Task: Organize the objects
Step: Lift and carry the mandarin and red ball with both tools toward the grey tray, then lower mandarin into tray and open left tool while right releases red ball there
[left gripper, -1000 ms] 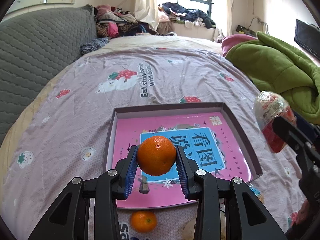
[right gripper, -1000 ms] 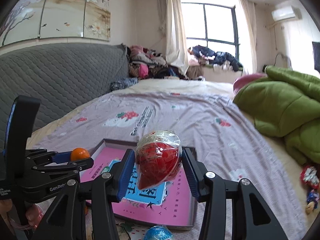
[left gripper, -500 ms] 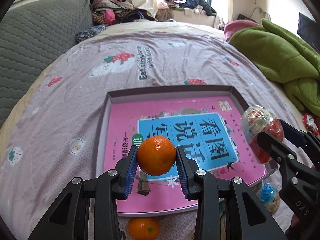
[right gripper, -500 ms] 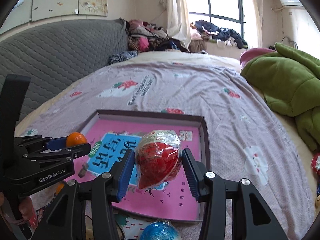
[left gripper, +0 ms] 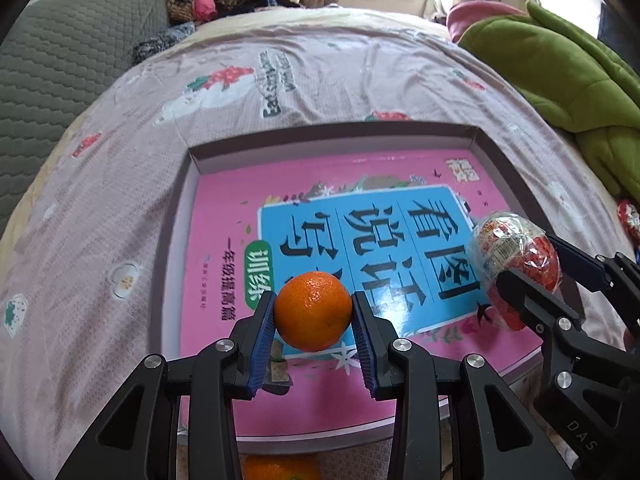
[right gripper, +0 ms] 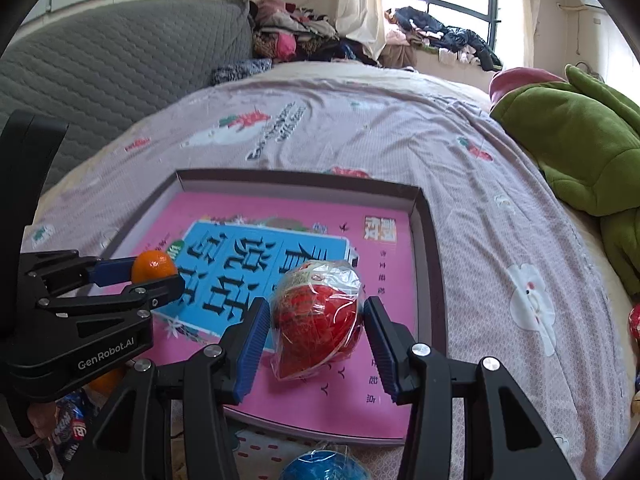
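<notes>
My left gripper (left gripper: 313, 312) is shut on an orange mandarin (left gripper: 313, 311) and holds it over the near part of a shallow box (left gripper: 332, 136) with a pink and blue book (left gripper: 360, 232) inside. My right gripper (right gripper: 316, 320) is shut on a red plastic-wrapped snack (right gripper: 316, 316) above the book's near right part (right gripper: 392, 280). The right gripper and snack (left gripper: 516, 252) show at the right of the left wrist view. The left gripper with the mandarin (right gripper: 154, 266) shows at the left of the right wrist view.
The box lies on a bed with a pink printed sheet (left gripper: 280, 64). A second mandarin (left gripper: 280, 468) and a blue wrapped ball (right gripper: 324, 466) lie before the box's near edge. Green bedding (right gripper: 580, 152) is piled at the right; a grey headboard (right gripper: 100, 60) stands at the left.
Both grippers have moved forward and down over the box, still holding the mandarin and the snack. The box and book now look larger and closer.
</notes>
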`<act>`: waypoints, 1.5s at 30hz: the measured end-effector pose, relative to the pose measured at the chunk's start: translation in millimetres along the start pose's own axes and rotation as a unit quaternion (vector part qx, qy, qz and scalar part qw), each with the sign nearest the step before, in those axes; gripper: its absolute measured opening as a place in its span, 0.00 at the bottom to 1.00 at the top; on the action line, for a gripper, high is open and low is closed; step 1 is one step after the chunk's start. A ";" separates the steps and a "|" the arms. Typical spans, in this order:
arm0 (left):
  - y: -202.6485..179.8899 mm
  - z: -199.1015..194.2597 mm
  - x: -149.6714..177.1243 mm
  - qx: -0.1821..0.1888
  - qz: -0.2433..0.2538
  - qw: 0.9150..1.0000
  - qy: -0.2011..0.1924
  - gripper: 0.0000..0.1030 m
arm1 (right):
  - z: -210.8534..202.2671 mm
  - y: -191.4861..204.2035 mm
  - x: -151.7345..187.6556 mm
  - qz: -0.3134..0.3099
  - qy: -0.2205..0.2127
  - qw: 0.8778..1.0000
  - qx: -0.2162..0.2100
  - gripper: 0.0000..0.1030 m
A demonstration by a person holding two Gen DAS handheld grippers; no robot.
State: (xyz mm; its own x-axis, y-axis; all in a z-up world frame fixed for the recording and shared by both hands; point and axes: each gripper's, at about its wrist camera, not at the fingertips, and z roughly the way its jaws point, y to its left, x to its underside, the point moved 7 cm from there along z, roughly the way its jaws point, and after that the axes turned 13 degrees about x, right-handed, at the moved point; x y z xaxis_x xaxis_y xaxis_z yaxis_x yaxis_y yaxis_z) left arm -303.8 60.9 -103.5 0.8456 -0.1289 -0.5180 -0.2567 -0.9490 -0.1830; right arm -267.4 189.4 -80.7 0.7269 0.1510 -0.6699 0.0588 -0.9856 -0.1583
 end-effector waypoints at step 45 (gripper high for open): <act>4.5 -18.2 14.9 0.008 -0.007 1.000 0.011 0.53 | -8.6 -5.5 8.0 0.013 0.019 1.000 0.005 0.52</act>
State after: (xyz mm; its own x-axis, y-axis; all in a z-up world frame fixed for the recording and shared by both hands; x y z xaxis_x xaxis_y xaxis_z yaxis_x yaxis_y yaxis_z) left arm -283.9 49.5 -96.8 0.8595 -0.1212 -0.4965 -0.2516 -0.9459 -0.2047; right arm -256.0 195.4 -78.9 0.7538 0.1220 -0.6457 0.0327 -0.9884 -0.1485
